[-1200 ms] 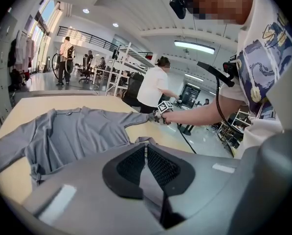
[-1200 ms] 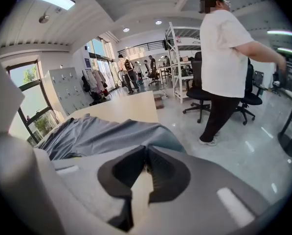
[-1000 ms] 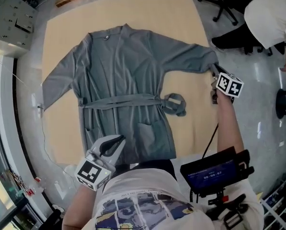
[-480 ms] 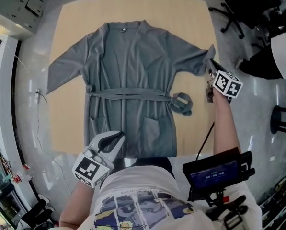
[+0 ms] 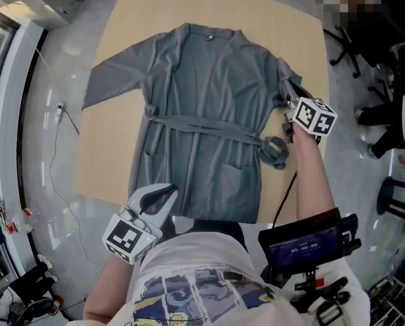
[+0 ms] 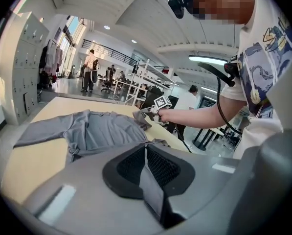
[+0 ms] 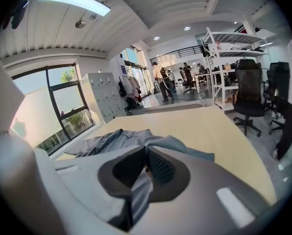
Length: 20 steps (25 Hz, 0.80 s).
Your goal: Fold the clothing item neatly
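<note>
Tan table [image 5: 107,156] | left claw [image 5: 168,195] clamps robe [image 5: 209,114] hem | right claw [image 5: 288,94] pinches sleeve [image 5: 281,72], forearm outstretched

Open office with grey floor [image 5: 66,32], black chair [image 7: 248,92], lockers [image 7: 104,97], window [image 7: 62,106], strip light [image 7: 72,1].

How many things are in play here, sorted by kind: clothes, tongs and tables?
robe: 1
tongs: 2 (left tongs, right tongs)
table: 1
Total: 4
</note>
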Each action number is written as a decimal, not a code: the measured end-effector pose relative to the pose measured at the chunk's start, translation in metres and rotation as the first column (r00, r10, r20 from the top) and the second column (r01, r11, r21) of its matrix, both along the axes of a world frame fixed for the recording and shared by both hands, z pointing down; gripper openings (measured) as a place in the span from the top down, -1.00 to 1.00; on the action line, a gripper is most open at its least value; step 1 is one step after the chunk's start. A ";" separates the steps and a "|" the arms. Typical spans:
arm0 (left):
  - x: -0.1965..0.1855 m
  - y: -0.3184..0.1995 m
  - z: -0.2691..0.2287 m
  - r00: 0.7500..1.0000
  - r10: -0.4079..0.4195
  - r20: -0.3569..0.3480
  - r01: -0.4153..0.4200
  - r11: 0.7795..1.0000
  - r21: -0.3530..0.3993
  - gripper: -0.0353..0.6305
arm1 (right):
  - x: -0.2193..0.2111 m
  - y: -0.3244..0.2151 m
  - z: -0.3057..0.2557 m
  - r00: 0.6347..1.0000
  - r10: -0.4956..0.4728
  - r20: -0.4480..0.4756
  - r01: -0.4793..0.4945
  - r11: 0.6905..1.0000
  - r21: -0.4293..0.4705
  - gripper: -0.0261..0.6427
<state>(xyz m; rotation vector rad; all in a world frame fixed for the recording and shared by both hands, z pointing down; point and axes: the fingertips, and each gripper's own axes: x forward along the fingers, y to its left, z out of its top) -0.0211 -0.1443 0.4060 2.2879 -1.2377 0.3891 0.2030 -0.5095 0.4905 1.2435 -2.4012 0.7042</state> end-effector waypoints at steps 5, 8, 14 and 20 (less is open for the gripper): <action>-0.017 0.016 0.000 0.998 -0.066 -0.015 0.066 0.998 0.000 0.83 | -0.067 0.004 -0.004 0.996 -0.089 0.027 0.089 0.996 -0.002 0.86; -0.028 0.024 0.001 0.996 -0.092 -0.016 0.092 0.996 -0.001 0.83 | -0.104 0.010 -0.001 0.991 -0.135 0.025 0.135 0.991 -0.002 0.86; -0.050 0.044 0.002 0.985 -0.171 -0.009 0.171 0.985 -0.005 0.83 | -0.184 0.024 0.009 0.968 -0.250 0.032 0.250 0.968 -0.013 0.86; -0.071 0.071 0.002 0.973 -0.230 0.011 0.230 0.973 -0.012 0.83 | -0.237 0.040 0.026 0.946 -0.325 -0.006 0.324 0.945 -0.034 0.86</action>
